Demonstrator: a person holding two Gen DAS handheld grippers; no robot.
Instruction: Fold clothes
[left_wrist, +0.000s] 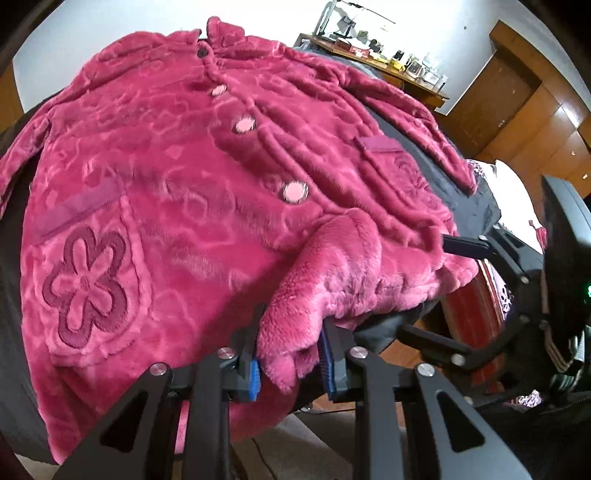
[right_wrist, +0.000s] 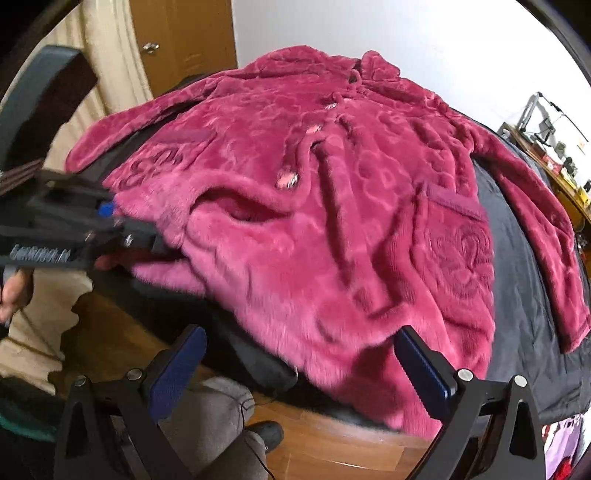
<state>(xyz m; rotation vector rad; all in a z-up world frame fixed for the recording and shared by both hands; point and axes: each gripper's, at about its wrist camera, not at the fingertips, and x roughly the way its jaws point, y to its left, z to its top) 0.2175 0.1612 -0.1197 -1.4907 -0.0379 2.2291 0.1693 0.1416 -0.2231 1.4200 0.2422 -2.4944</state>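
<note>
A magenta fleece jacket (left_wrist: 177, 177) with pink buttons and flower-stitched pockets lies front up on a dark cover (left_wrist: 476, 199). My left gripper (left_wrist: 291, 369) is shut on a bunched fold of the jacket's lower hem, which shows between its blue pads (left_wrist: 253, 373). In the right wrist view the jacket (right_wrist: 332, 192) fills the middle, and the left gripper (right_wrist: 159, 242) pinches the hem at the left. My right gripper (right_wrist: 301, 369) stands wide open at the jacket's near hem, its blue pads (right_wrist: 424, 369) apart on either side of the fabric edge. The right gripper (left_wrist: 423, 287) also appears open in the left wrist view.
The dark cover (right_wrist: 524, 258) drapes over the raised surface's near edge. A wooden shelf (left_wrist: 373, 55) crowded with small items stands behind. A wooden door (right_wrist: 184, 40) is at the back left. A person's grey trouser leg (right_wrist: 218, 413) and shoe are below, on wooden floor (right_wrist: 332, 439).
</note>
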